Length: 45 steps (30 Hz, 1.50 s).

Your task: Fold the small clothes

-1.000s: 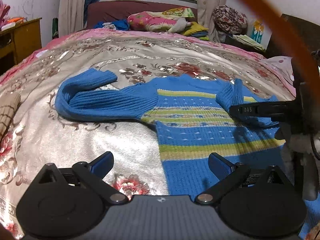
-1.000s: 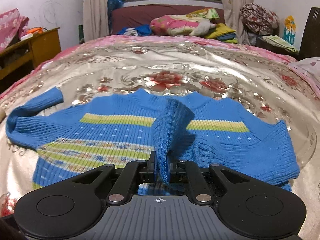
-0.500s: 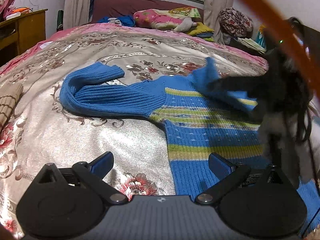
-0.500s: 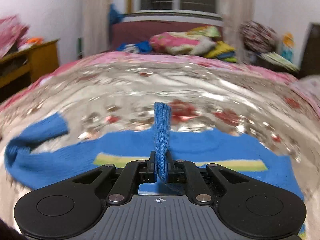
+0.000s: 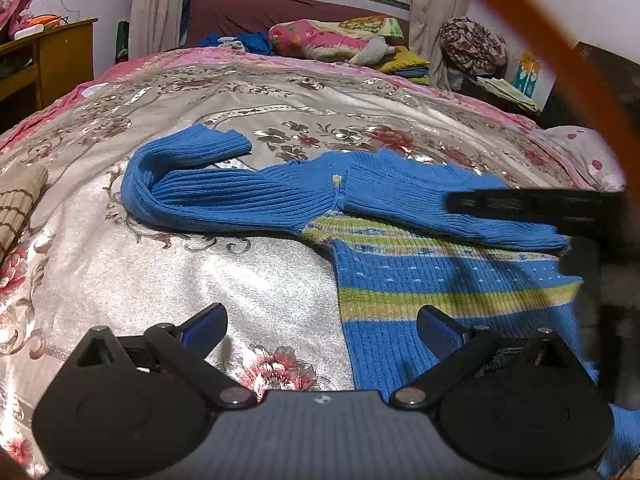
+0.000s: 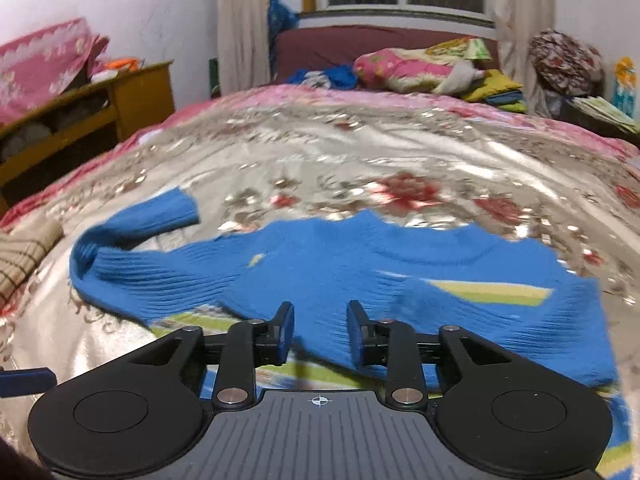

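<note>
blue ribbed knit with green-yellow stripes: the sweater (image 5: 400, 280) lies flat on the bed (image 5: 240, 280), chest up, over a shiny floral bedspread. one sleeve (image 5: 448, 208) is laid across the chest, its cuff near the opposite shoulder. the other sleeve (image 5: 208, 188) sprawls out to the side on the bedspread, bent back on itself with the cuff pointing up the bed.

right tool (image 6: 320, 330): jaws are opening, nothing pinched between them; the folded sleeve lies free on the chest below. left tool (image 5: 320, 326): jaws spread wide, empty, hanging over the sweater's side edge near the hem.

handling, as judged: light, soft, thick knit. it drapes and stretches, and holds no shape when lifted. the ribbing gives the pads good friction, so slipping looks unlikely; snagging a loop is the likelier fault. the bedspread looks slick, so the body may slide if a sleeve is dragged, not lifted.

where to grip: the free sleeve, at the cuff or just behind it, pinching both layers of the tube. for the body fold, take the hem corners, one per tool.
</note>
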Tool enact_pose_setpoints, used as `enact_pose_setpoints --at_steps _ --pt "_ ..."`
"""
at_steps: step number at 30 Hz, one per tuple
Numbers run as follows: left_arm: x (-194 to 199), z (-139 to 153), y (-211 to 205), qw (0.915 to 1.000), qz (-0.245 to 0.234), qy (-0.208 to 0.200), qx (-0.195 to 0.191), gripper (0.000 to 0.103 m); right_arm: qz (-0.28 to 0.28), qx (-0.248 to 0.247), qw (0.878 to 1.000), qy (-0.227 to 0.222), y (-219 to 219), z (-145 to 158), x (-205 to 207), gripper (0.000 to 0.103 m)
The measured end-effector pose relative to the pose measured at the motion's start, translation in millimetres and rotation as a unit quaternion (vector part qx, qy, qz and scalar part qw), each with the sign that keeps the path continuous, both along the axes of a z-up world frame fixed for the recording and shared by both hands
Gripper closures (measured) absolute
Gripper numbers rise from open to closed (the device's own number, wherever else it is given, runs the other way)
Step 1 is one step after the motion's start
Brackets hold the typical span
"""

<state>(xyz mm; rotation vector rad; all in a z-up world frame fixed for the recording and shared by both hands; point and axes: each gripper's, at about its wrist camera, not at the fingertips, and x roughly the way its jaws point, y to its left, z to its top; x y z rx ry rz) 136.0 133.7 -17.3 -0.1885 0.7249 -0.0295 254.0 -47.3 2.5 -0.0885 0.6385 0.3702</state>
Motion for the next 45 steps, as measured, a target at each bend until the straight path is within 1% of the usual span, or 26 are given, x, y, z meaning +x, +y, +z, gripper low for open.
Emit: enact_pose_setpoints --at_steps 4,6,7,8,9,10,12,15,18,22,24,26,27,30,32,33,38,39,41,43,45 --pt "0.8 -1.5 -0.8 1.0000 0.004 0.001 0.006 0.000 -0.046 -0.023 0.999 -0.001 -35.1 -4.9 2.0 0.073" --pt "2.4 -2.8 -2.1 0.9999 0.004 0.002 0.009 0.000 -0.091 -0.020 0.995 0.021 -56.1 -12.6 10.4 0.073" --pt "3.2 -3.5 -2.6 0.9999 0.004 0.004 0.011 0.000 -0.108 -0.011 0.993 0.044 -67.4 -18.4 15.6 0.073" --pt "3.9 -4.3 -2.9 0.9999 0.004 0.005 0.012 0.000 -0.113 -0.003 0.992 0.056 -74.3 -21.5 18.8 0.073" --pt "4.3 -5.1 -3.2 0.9999 0.003 0.006 0.012 0.000 -0.113 0.005 0.992 0.056 -78.3 -21.4 19.0 0.073" --pt "4.4 -5.5 -3.0 0.9999 0.004 0.006 0.013 0.000 -0.111 0.000 0.992 0.055 -78.7 -18.5 18.5 0.072" --pt "4.9 -5.8 -1.8 0.9999 0.006 0.006 0.014 0.000 -0.099 -0.006 0.994 0.045 -72.8 -11.8 16.3 0.072" --pt "5.3 -5.2 3.2 0.9998 0.015 0.004 0.013 0.000 -0.047 -0.001 0.999 0.021 -51.2 0.9 11.3 0.072" --pt "6.0 -4.5 9.2 0.9997 0.023 0.004 0.007 0.000 0.012 0.006 1.000 0.014 -22.2 2.3 12.6 0.071" --pt "6.9 -3.6 14.3 0.9997 0.026 0.004 0.004 0.000 0.099 -0.037 0.994 0.006 23.1 -7.1 10.5 0.069" --pt "7.5 -3.2 15.4 0.9997 0.025 0.004 0.002 0.000 0.118 -0.058 0.991 0.007 38.4 -15.0 12.5 0.068" --pt "7.6 -3.2 15.3 0.9997 0.023 0.004 0.002 0.000 0.117 -0.072 0.990 0.013 47.6 -23.0 18.2 0.068" --pt "7.8 -3.3 15.1 0.9997 0.022 0.004 0.003 0.000 0.114 -0.073 0.991 0.018 49.8 -25.7 20.7 0.070" --pt "8.2 -5.0 14.8 0.9997 0.024 0.005 0.005 0.000 0.103 -0.067 0.992 0.020 52.2 -26.0 24.0 0.088" --pt "8.7 -6.0 15.0 0.9997 0.025 0.007 0.005 0.000 0.107 -0.065 0.992 0.014 53.5 -23.8 18.8 0.093" --pt "9.3 -6.5 14.8 0.9996 0.025 0.007 0.006 0.000 0.110 -0.061 0.992 0.012 53.4 -22.9 16.5 0.097" --pt "9.6 -9.2 12.2 0.9996 0.023 0.005 0.016 0.000 0.121 -0.061 0.991 0.009 56.3 -27.2 11.5 0.095" --pt "8.8 -8.6 12.0 0.9996 0.022 0.001 0.019 0.000 0.120 -0.051 0.991 0.011 53.4 -24.9 11.5 0.091" --pt "8.9 -6.5 11.3 0.9993 0.026 -0.005 0.026 0.000 0.114 -0.018 0.993 0.015 40.8 -14.2 9.9 0.091" --pt "11.7 -0.9 7.2 0.9989 0.026 -0.013 0.038 0.000 0.105 0.005 0.994 0.008 23.8 -2.3 6.2 0.091" --pt "19.8 6.9 1.8 0.9989 0.021 -0.021 0.036 0.000 0.087 0.022 0.996 -0.001 -1.2 8.6 4.4 0.091"
